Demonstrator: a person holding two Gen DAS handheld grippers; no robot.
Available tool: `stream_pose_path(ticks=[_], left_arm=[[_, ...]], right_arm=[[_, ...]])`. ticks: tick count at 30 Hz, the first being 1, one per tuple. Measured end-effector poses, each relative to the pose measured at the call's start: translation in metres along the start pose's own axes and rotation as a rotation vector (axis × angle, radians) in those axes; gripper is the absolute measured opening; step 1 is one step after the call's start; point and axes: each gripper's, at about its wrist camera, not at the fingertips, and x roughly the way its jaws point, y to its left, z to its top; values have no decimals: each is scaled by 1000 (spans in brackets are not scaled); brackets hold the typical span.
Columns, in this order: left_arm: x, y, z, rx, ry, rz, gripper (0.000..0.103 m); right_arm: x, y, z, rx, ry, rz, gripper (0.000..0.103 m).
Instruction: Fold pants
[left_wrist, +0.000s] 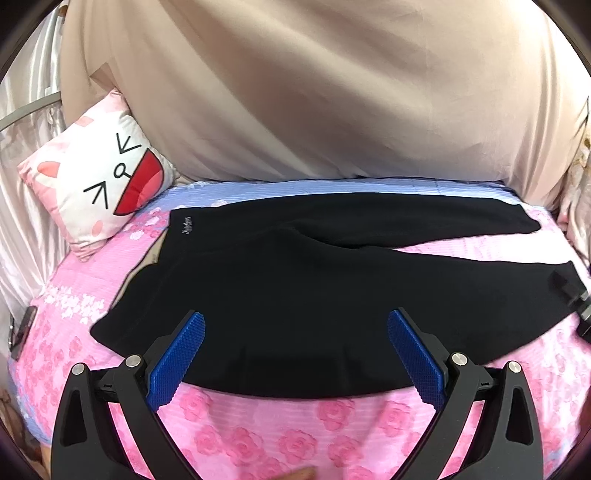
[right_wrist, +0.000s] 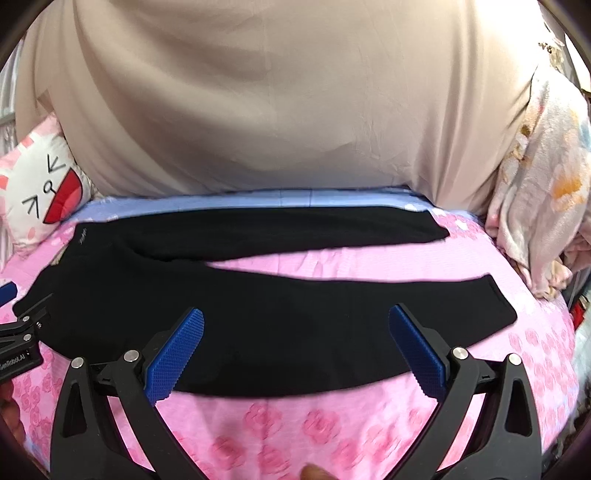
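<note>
From the left wrist view, the black pants (left_wrist: 295, 280) are being shown spread flat on the pink floral bedspread (left_wrist: 258, 428), waistband to the left, legs running off to the right. The left gripper (left_wrist: 295, 325) is being held over the near hip edge, jaws wide apart, nothing gripped. A cat-face pillow (left_wrist: 103, 177) is being seen at the far left, under beige drapery (left_wrist: 314, 92).

From the right wrist view, the long axis is being read crosswise to the jaws. The right gripper (right_wrist: 295, 325) is being held open over the nearer leg, closer to the cuffs; the farther leg is lying apart across a gap.
</note>
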Motion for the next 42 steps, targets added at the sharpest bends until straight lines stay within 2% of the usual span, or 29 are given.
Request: stream_pose_path(ticks=[3, 6, 8, 12, 13, 15, 17, 19, 20, 21, 28, 29, 30, 31, 32, 35, 38, 40, 42], left_arm=[[14, 11, 7, -2, 3, 22, 98], [30, 20, 20, -1, 0, 49, 98], [40, 25, 30, -6, -5, 69, 98], [63, 30, 53, -16, -10, 112, 98], [69, 32, 57, -19, -11, 121, 98], [81, 36, 63, -30, -8, 129, 98], [96, 42, 69, -58, 5, 104, 98], [107, 46, 72, -83, 27, 75, 98], [115, 49, 75, -99, 39, 69, 98], [120, 51, 77, -101, 44, 69, 98], [154, 80, 99, -77, 81, 100, 98], [159, 91, 103, -97, 86, 111, 98], [161, 98, 106, -111, 80, 113, 98], [163, 108, 110, -129, 70, 133, 98], [164, 114, 112, -144, 63, 149, 98], [171, 153, 126, -209, 20, 181, 98], [188, 183, 138, -252, -7, 140, 98], [212, 204, 149, -257, 20, 125, 98], [242, 220, 158, -215, 70, 189, 98]], right_arm=[[16, -56, 23, 34, -40, -37, 98], [51, -115, 51, 100, -1, -67, 98], [84, -155, 70, 149, 15, -55, 98], [166, -224, 98, 253, 129, -16, 98], [180, -235, 103, 274, 132, -16, 98], [216, -261, 115, 273, 143, -19, 98], [251, -278, 125, 242, 173, -38, 97], [279, -292, 130, 238, 210, -36, 91], [294, -300, 132, 238, 229, -35, 78], [307, -305, 132, 231, 251, -39, 75], [354, -309, 124, 165, 315, -33, 75], [361, -305, 120, 147, 330, -14, 72], [369, -304, 118, 137, 349, 2, 63], [377, -302, 116, 138, 371, 22, 59], [383, -301, 111, 140, 382, 20, 58], [383, -300, 109, 131, 349, 28, 58], [380, -303, 103, 123, 310, 66, 59], [374, -305, 99, 116, 305, 73, 60], [372, -303, 98, 107, 310, 64, 60]])
